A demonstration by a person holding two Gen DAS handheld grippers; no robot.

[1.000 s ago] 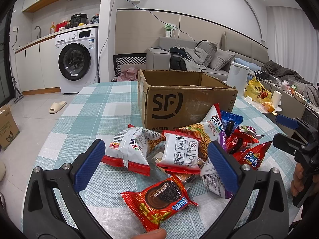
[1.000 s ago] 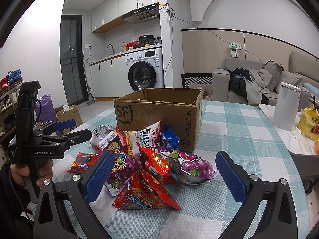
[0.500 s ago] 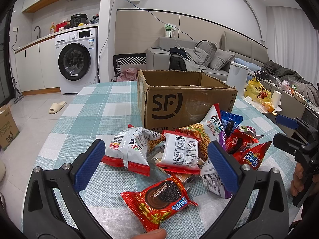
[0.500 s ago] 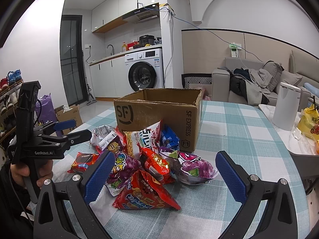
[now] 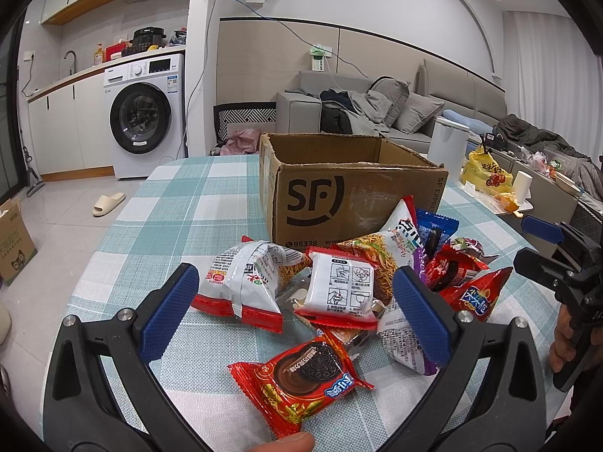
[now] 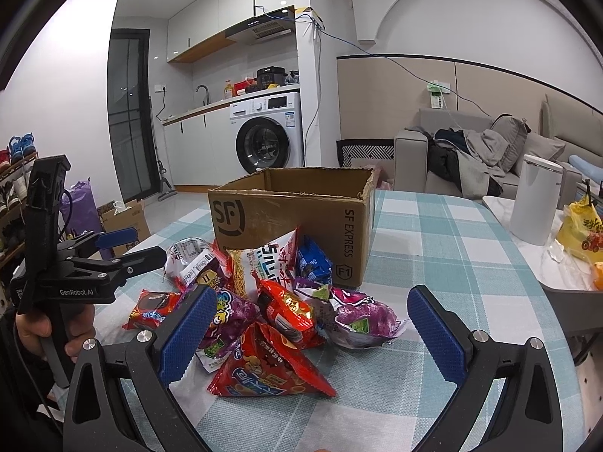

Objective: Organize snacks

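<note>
A heap of snack packets lies on the checked tablecloth in front of an open brown cardboard box. Nearest the left view is a red cookie packet, behind it a white noodle packet and a small white-and-red packet. My left gripper hovers open over these, holding nothing. In the right wrist view a red triangular packet, a purple bag and a red packet lie between the open fingers of my right gripper, which is also empty.
The table stretches left and behind the box. A white canister and a yellow bag stand on a side surface at right. A washing machine and sofa are beyond the table.
</note>
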